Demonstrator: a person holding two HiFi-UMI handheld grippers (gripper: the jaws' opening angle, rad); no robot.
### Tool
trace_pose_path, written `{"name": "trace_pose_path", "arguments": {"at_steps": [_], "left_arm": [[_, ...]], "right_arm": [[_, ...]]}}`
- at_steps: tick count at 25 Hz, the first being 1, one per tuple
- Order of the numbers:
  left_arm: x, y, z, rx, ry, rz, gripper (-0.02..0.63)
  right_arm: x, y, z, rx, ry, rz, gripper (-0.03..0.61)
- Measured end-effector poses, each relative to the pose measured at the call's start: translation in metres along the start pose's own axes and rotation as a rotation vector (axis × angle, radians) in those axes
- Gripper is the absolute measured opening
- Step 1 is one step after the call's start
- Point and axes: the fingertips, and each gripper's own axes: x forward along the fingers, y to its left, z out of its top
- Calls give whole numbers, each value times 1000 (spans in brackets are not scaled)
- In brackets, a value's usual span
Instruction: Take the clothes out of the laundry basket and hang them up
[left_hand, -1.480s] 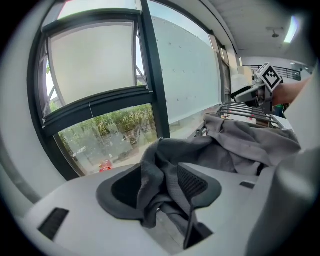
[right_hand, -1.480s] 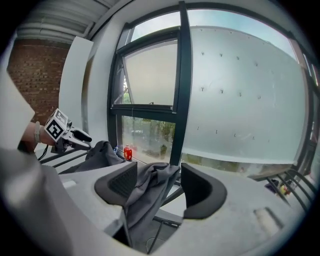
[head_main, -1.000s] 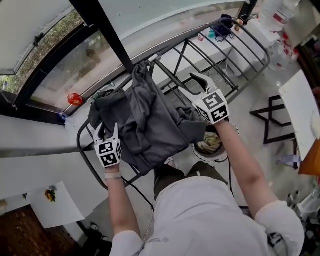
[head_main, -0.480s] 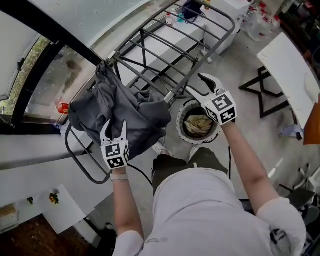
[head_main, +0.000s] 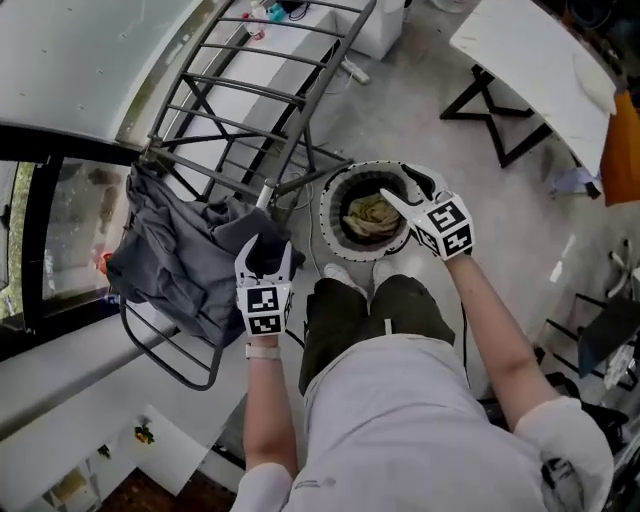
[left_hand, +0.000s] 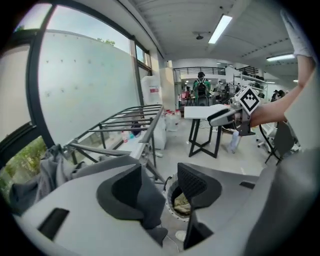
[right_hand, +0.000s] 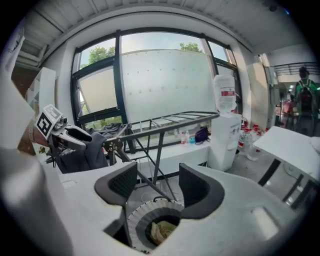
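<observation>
Standing over: the laundry basket (head_main: 330, 205), round with a white ribbed rim, on the floor just beyond my feet.
In the basket: one pale yellowish cloth (head_main: 372, 215) lies crumpled at the bottom, and neither of my grippers touches it.
My left gripper (head_main: 266, 248): the jaws are wide apart and grip nothing. It points downward beside the near end of the drying rack (head_main: 250, 90).
Between its jaws: in the left gripper view a dark grey fold sits close against the left-hand pad, and I cannot tell whether it touches. The basket shows by the right-hand pad.
My right gripper (head_main: 403, 185): the jaws are apart and empty, held over the right side of the basket's rim. In the right gripper view the basket's mouth sits just below the gap.
Grey garment (head_main: 170, 260): it is bunched over the near end of the drying rack and hangs down, just left of my left gripper.
Drying rack: dark metal bars along the window, to the left of the basket.
White table (head_main: 530, 60): it stands on black crossed legs, well apart to my right.
</observation>
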Motion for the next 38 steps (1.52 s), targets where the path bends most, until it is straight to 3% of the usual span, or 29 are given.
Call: {"name": "trace_pose_path", "arguments": {"at_steps": [7,11,18,27,38], "left_arm": [[89,-70,-19,93,72,-277,212],[133,-116,-43,208,120,-432,212],[202,-178,-98,330,244,-605,212],[319,-221,-202,472,419,-661,219],[456,-262,-339,541,589,-685,230]], "right_arm": [[-30,-26,-89,149,120,-155,256],[-51,-40,-135,231,172,-266,256],[-81,-50,-212,360,234,-395,256],[-72,-60,-327,493,296,-410,256],[-34,-90,-440,580,310,-413,256]]}}
